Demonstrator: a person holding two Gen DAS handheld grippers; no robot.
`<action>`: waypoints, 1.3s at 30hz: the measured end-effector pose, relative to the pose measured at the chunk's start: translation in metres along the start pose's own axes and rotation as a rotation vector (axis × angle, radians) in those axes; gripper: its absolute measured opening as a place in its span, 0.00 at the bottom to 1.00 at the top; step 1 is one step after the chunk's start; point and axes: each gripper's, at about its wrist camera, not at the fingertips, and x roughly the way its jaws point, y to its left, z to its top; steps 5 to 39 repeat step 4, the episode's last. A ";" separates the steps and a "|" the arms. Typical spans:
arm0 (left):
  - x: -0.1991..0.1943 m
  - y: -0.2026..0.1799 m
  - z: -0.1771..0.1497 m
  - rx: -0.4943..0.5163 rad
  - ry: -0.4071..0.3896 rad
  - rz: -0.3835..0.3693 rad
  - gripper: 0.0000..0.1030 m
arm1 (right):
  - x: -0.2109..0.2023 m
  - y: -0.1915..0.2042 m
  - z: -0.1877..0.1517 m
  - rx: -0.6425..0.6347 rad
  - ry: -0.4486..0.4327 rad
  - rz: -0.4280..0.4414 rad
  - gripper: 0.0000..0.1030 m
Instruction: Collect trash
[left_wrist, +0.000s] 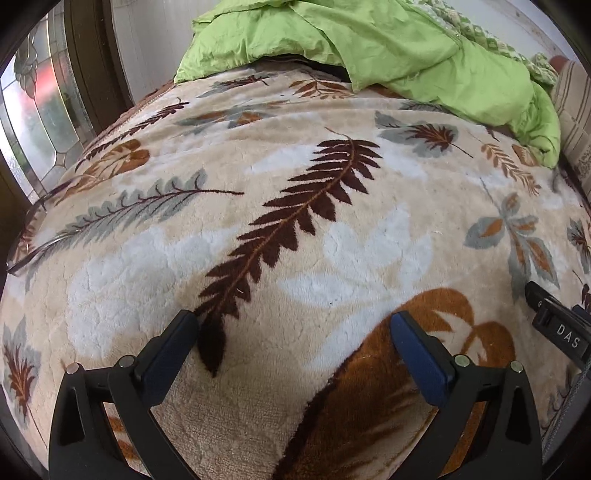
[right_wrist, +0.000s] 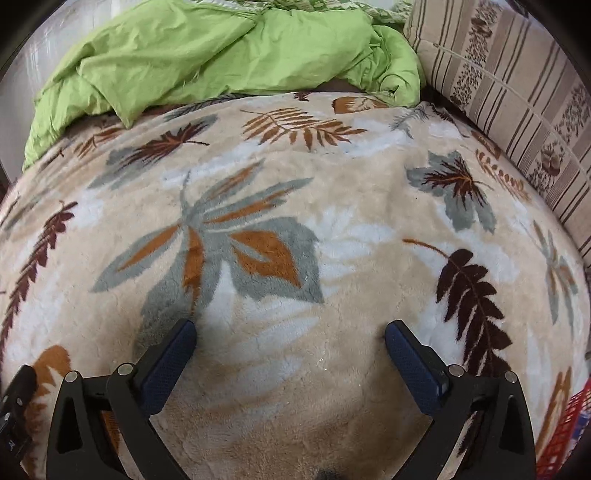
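Note:
Both views look down on a bed covered by a beige fleece blanket (left_wrist: 295, 229) with brown, grey and white leaf prints. I can make out no piece of trash on it. My left gripper (left_wrist: 294, 319) hovers open over the blanket with nothing between its blue-padded fingers. My right gripper (right_wrist: 291, 328) is also open and empty above the same blanket (right_wrist: 332, 192). Part of the right gripper's body (left_wrist: 557, 328) shows at the right edge of the left wrist view, and the left one's body (right_wrist: 14, 410) shows at the lower left of the right wrist view.
A crumpled green duvet (left_wrist: 388, 48) (right_wrist: 207, 55) lies at the far end of the bed. A striped pillow (right_wrist: 517, 85) lines the right side. A red mesh basket (right_wrist: 565, 424) sits at the lower right. Thin-framed glasses (left_wrist: 37, 254) seem to lie near the bed's left edge, below a patterned glass window (left_wrist: 40, 110).

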 end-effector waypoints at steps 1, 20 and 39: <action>0.000 0.000 0.000 0.001 -0.001 -0.001 1.00 | 0.000 -0.001 0.000 0.006 0.000 0.007 0.99; 0.000 0.001 0.000 0.000 0.002 -0.004 1.00 | 0.002 -0.002 0.001 0.011 0.000 0.014 0.99; 0.000 0.001 0.000 0.000 0.002 -0.004 1.00 | 0.002 -0.002 0.001 0.011 0.000 0.014 0.99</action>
